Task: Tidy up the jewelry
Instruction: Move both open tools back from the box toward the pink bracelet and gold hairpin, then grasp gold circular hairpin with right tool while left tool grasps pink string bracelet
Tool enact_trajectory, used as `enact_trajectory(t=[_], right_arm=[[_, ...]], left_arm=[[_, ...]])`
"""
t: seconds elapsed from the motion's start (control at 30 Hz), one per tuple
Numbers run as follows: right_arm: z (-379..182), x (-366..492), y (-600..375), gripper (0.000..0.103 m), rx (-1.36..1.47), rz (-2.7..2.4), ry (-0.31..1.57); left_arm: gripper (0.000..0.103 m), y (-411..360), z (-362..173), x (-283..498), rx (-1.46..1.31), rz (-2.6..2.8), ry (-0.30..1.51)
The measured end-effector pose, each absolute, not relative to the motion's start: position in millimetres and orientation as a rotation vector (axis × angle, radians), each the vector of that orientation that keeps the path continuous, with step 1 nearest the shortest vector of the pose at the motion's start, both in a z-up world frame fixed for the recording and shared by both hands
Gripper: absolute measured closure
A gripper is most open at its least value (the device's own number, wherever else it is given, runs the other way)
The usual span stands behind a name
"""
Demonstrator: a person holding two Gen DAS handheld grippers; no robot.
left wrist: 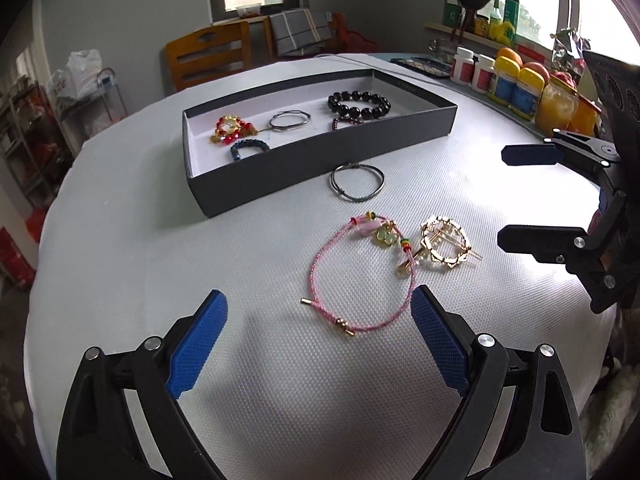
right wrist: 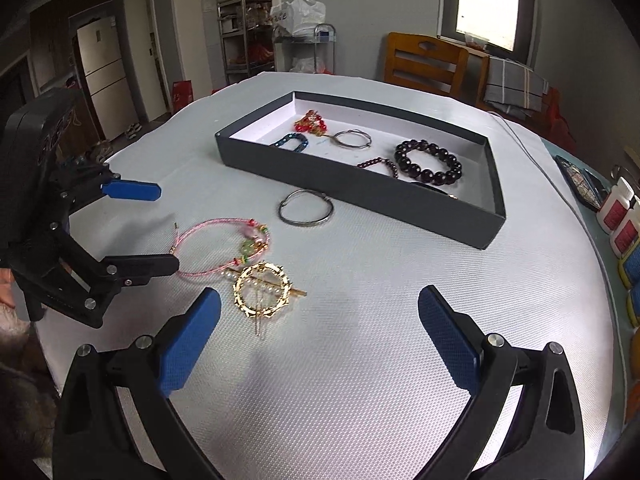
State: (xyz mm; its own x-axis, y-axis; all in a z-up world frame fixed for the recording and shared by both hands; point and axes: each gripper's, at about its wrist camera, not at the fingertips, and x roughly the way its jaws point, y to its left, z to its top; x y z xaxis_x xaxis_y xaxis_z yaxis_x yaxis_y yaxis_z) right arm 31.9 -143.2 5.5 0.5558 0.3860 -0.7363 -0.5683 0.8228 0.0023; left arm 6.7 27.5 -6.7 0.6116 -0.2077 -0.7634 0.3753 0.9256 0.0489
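A dark grey box [left wrist: 320, 160] [right wrist: 360, 196] with a white floor holds a black bead bracelet [left wrist: 359, 104] [right wrist: 428, 161], a silver ring bangle [left wrist: 289, 120], a red and gold piece [left wrist: 230, 130], a blue bracelet [left wrist: 248, 149] and a dark red bead string [right wrist: 378, 164]. On the white cloth lie a silver bangle [left wrist: 357, 182] [right wrist: 306, 207], a pink cord bracelet [left wrist: 360, 276] [right wrist: 220, 248] and a gold round hairpin [left wrist: 444, 246] [right wrist: 262, 290]. My left gripper [left wrist: 320, 344] [right wrist: 160, 224] is open just before the pink bracelet. My right gripper [right wrist: 320, 344] [left wrist: 520, 196] is open, empty, right of the hairpin.
Bottles, jars and fruit [left wrist: 516, 80] line the table's right edge. A dark flat case [right wrist: 580, 184] lies near them. Wooden chairs [left wrist: 208, 56] stand behind the table. Shelves [right wrist: 248, 36] and a fridge [right wrist: 100, 76] stand by the far wall.
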Motion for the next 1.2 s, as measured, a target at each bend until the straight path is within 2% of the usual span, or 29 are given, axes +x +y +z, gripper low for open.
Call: enact_trajectory(t=[0.1,0.2,0.37,0.53,0.73,0.87,1.2], right_arm=[[-1.9,26.0,-129.9,0.006,-0.295,0.593,0.806],[-7.5,24.3,-119.4,0.011,-0.334,0.598,0.808],[-13.4,28.7,-114.1,0.03,-0.348,0.598,0.833],[-16.1,29.2,-108.0,0.035,-0.368,0.611,0.841],[-16.9,35.5,-103.5,0.046,-0.359,0.625,0.857],[-17.2,39.0,-106.1,0.062,-0.324,0.641,0.871],[-5.6,40.4,-129.4,0.062,-0.241,0.62,0.846]], left_arm=[[0.008,29.9,-9.2,5.5,0.214,-0.336,0.857],[0.008,32.3,-9.7,5.9,0.203,-0.336,0.863],[0.008,33.9,-12.0,8.4,0.201,-0.326,0.867],[0.008,37.3,-11.0,10.4,0.17,-0.328,0.865],[0.008,34.0,-11.6,10.0,0.173,-0.341,0.867],[0.008,33.2,-12.7,10.0,0.173,-0.347,0.873],[0.011,18.8,-5.6,6.2,0.183,-0.422,0.847]])
